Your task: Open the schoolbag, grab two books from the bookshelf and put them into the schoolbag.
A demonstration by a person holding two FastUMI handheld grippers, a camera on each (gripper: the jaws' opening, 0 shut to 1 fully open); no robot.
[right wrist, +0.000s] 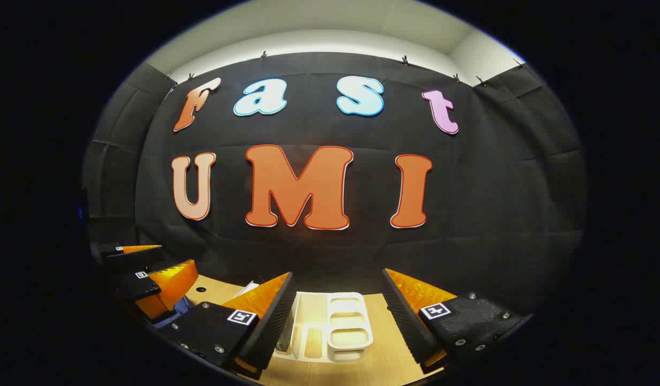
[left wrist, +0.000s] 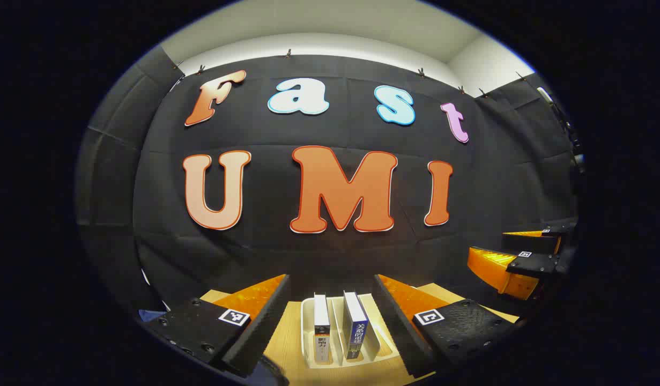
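Left gripper (left wrist: 331, 277): gaping wide, gripping nothing, hovering near the front of the bookshelf (left wrist: 306, 329) and aiming between its dividers.

Right gripper (right wrist: 338, 272): likewise standing wide open and carrying nothing, pointing at the empty right-hand slots of the same rack; also showing at the far right of the left gripper view.

White-spined book (left wrist: 321, 332) and blue-spined book (left wrist: 355, 329): standing upright side by side in neighbouring slots on the wooden table (left wrist: 287, 343), lying between the left gripper's open fingers, not yet touched.

Schoolbag (left wrist: 147, 314): probably peeking in as blue fabric at the near left edge; open or zipped, cannot tell.

Hazards, judging from here:
- Closing across both spines at once, since both are sitting inside the finger span, so dragging out two volumes in a loose, slipping pinch.
- Catching a divider wall with a fingertip while descending, so lifting or tipping the light rack together with the book.
- Pinching too near a top corner, letting the book swing or drop during the lift.
- Crowding, with both grippers hanging close over one rack and risking a knock.
- Fetching books before confirming the bag is open, leaving nowhere to set them.
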